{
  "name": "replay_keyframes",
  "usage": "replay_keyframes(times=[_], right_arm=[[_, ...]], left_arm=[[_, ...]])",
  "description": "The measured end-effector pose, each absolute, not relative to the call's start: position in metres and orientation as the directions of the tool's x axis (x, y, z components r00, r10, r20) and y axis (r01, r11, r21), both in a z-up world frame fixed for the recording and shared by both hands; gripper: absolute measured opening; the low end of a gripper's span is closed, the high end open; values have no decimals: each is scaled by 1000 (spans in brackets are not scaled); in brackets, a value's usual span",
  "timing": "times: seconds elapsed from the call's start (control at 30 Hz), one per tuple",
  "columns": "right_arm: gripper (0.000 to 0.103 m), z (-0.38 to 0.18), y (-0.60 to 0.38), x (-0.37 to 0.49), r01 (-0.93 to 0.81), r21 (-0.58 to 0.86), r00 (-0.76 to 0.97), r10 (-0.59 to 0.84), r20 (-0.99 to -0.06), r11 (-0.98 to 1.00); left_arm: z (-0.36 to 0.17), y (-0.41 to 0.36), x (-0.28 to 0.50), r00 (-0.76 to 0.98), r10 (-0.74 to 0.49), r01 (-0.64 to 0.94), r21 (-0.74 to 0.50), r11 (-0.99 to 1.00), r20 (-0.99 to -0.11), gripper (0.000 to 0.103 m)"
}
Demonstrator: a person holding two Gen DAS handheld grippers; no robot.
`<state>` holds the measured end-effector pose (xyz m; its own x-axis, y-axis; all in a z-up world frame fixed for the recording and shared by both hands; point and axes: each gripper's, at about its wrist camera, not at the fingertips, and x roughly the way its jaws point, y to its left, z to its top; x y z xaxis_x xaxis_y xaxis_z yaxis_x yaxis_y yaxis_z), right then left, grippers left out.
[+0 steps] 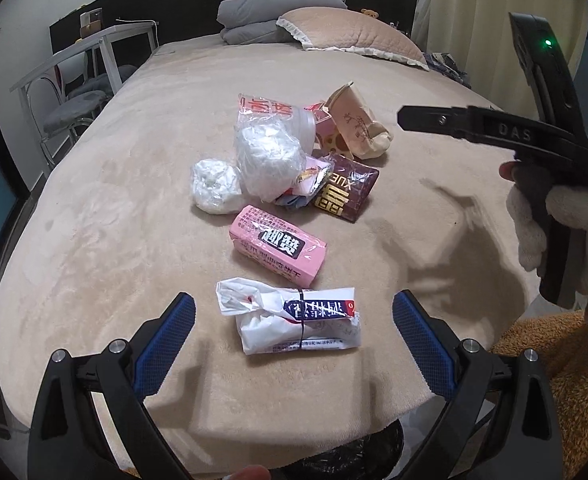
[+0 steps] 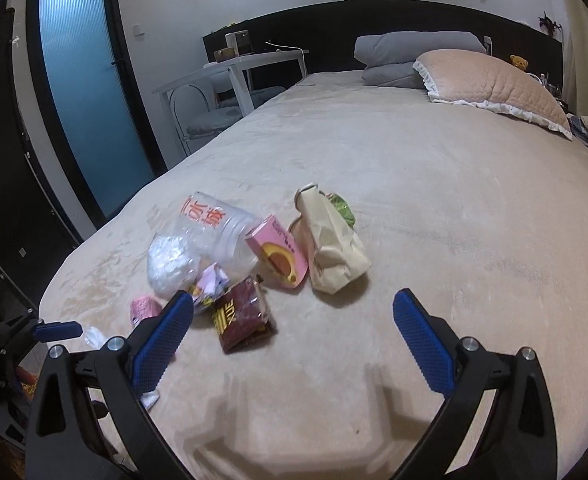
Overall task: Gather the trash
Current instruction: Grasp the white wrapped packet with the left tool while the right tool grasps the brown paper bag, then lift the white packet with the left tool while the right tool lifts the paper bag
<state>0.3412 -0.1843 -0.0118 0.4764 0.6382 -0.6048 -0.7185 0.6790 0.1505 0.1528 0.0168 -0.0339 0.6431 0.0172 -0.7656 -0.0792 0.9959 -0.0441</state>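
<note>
Nothing looks collected yet: the trash lies in a loose pile on the bed (image 1: 433, 80). The left gripper (image 1: 294, 334) gapes wide over the nearest white wrapper (image 1: 294, 322); the right gripper (image 2: 294, 334), likewise spread and empty, hovers beside the paper bag (image 2: 333, 248).

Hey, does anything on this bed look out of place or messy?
Yes. Trash is heaped mid-bed: a tipped plastic cup, a crumpled paper bag, a pink carton, and a torn white wrapper near the edge.

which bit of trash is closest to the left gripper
The white wrapper with the blue label, lying right between the open left gripper's fingers; the pink carton and the rest lie farther up the bed.
</note>
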Motion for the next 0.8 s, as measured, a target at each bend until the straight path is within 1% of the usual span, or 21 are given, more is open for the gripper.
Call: replay_keyframes(times=[0.13,0.23,0.3,0.37,0.4,0.43,0.5,0.53,0.57,0.6,0.7,0.8], right_arm=[[99,-19,-172,369,-709,150,480,628,-612,689],[98,-24,-165,388,-703,195,452,642,-619,684],[93,-30,-160,398,-696,199,443,631,-637,690],[92,-34,-155,406,-692,215,430,632,-645,689],[91,-36,-154,409,-687,223,425,631,-649,692],[90,-38,-153,411,-681,230,420,629,-654,695],[79,-43,-151,418,-672,242,411,624,-664,700],[75,-45,-150,420,-670,250,401,624,-671,699],[61,-47,-150,422,-667,256,391,621,-679,700],[53,-50,-150,423,-661,259,385,615,-688,704],[49,-52,-151,422,-666,246,383,605,-698,705],[48,-49,-154,417,-667,243,392,609,-690,705]], left_arm=[[-39,20,158,625,5,-85,-62,994,-781,97],[-40,19,163,617,-15,-74,-77,994,-787,97],[-42,17,166,609,-13,-70,-70,995,-793,97],[-44,17,170,603,-14,-72,-72,995,-797,96],[-45,18,172,599,-15,-74,-74,994,-800,95],[-46,18,173,593,-13,-78,-74,994,-805,88],[-50,20,176,576,-3,-87,-65,994,-817,72],[-52,21,177,570,1,-92,-63,994,-822,72],[-54,22,177,568,-1,-96,-68,993,-823,72],[-53,22,177,570,-3,-97,-71,993,-822,72],[-52,22,176,578,-4,-95,-72,993,-816,71],[-51,21,174,586,-7,-96,-77,992,-811,71]])
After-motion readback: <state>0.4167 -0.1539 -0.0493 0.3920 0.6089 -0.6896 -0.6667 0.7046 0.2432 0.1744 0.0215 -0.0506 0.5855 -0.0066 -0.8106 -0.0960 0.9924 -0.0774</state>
